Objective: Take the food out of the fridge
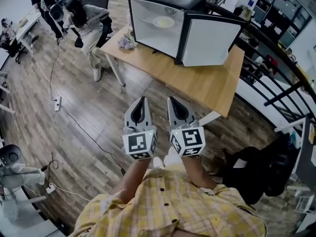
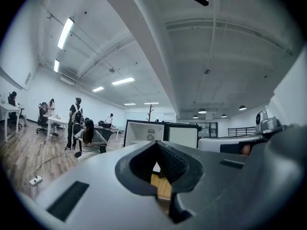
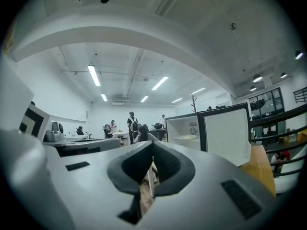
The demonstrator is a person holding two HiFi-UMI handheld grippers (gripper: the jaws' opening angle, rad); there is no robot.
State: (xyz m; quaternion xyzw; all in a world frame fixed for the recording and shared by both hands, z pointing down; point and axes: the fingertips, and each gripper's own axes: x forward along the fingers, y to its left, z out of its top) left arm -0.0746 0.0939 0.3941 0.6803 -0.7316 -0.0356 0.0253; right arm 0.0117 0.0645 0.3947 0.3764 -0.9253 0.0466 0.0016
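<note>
A small fridge (image 1: 163, 14) stands on a wooden table (image 1: 207, 78) with its door (image 1: 210, 41) swung open to the right. On its shelf inside lies a pale plate of food (image 1: 163, 21). Both grippers are held side by side over the floor, short of the table's near edge and pointing towards it. My left gripper (image 1: 143, 99) is shut and empty. My right gripper (image 1: 172, 99) is shut and empty too. The left gripper view shows the fridge (image 2: 143, 133) beyond the left gripper (image 2: 157, 143). In the right gripper view the fridge (image 3: 184, 128) and its door (image 3: 225, 134) lie beyond the right gripper (image 3: 152, 145).
A person (image 1: 89, 21) sits at the table's left end, next to a small purple bundle (image 1: 126, 43). A cable and power strip (image 1: 57, 103) lie on the wooden floor at the left. A black railing (image 1: 276, 83) runs along the right, with dark bags (image 1: 256, 174) below it.
</note>
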